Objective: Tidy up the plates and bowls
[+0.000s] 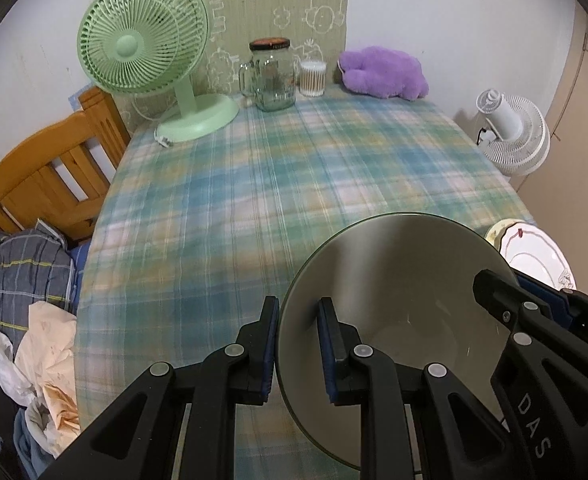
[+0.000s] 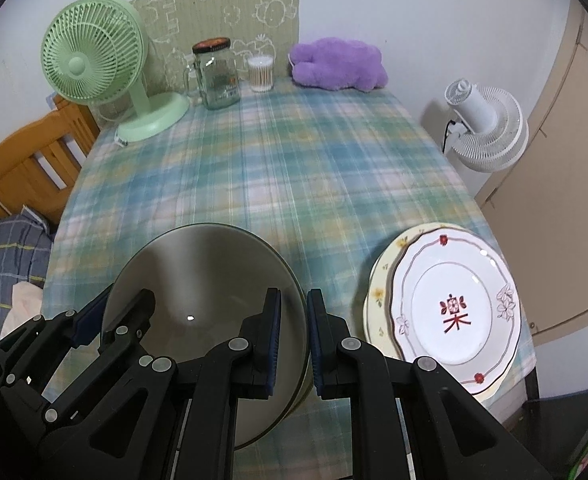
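Grey-green and dull, a large bowl point(image 1: 394, 320) hangs between the two tools, pinched on opposite sides of its rim. The left gripper point(image 1: 297, 344) has its jaws clamped tight on the bowl's left wall, one pad inside and one outside. The right gripper point(image 2: 294, 340) does the same on the bowl's right wall, its fingers closed on the thin rim with no slack showing. Whether the bowl's base touches the plaid tablecloth point(image 2: 294, 168) I cannot tell from either view.

Just to the right of the right gripper sits a stack of plates point(image 2: 450, 312), the white top one bearing a red character and resting on a cream one with yellow flowers, near the table's right edge. Well ahead of both tools, along the wall, stand a green fan point(image 1: 141, 48), a glass jar point(image 1: 273, 76), a cup of cotton swabs point(image 1: 313, 78) and a purple plush toy point(image 1: 382, 72). Beyond the table's right side stands a white fan point(image 2: 482, 132).
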### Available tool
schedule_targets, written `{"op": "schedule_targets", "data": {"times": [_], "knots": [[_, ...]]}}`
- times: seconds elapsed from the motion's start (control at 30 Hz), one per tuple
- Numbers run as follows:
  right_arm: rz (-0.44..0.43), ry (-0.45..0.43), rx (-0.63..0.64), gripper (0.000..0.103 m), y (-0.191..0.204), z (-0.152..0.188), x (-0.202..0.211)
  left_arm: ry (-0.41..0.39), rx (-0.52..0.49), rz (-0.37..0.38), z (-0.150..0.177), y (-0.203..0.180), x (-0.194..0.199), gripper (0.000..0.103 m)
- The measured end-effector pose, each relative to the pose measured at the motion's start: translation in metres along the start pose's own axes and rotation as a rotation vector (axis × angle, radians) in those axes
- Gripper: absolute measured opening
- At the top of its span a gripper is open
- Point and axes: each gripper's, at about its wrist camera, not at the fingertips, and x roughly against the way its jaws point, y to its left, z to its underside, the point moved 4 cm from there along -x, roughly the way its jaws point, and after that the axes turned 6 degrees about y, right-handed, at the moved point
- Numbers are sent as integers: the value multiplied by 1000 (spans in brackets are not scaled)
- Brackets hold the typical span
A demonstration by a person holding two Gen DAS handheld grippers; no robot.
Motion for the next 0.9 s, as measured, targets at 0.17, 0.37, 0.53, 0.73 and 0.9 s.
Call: {"op": "schedule_targets", "data": {"times": [0.17, 0.37, 0.53, 0.73, 0.9], "knots": [[6, 21, -5, 17, -1, 1, -10, 19, -11, 3, 0, -3, -9, 17], [14, 50, -18, 17, -7, 0, -22, 56, -25, 7, 2, -9, -20, 17], [15, 65, -25, 17, -10, 2, -27, 45, -40, -10, 2, -13, -19, 17], [8, 66, -26, 17, -11, 2, -27, 55, -37, 16, 3, -13, -19, 22], [-35, 65, -46, 17, -15, 4, -23, 86, -7, 73, 4, -7, -16, 35]]}}
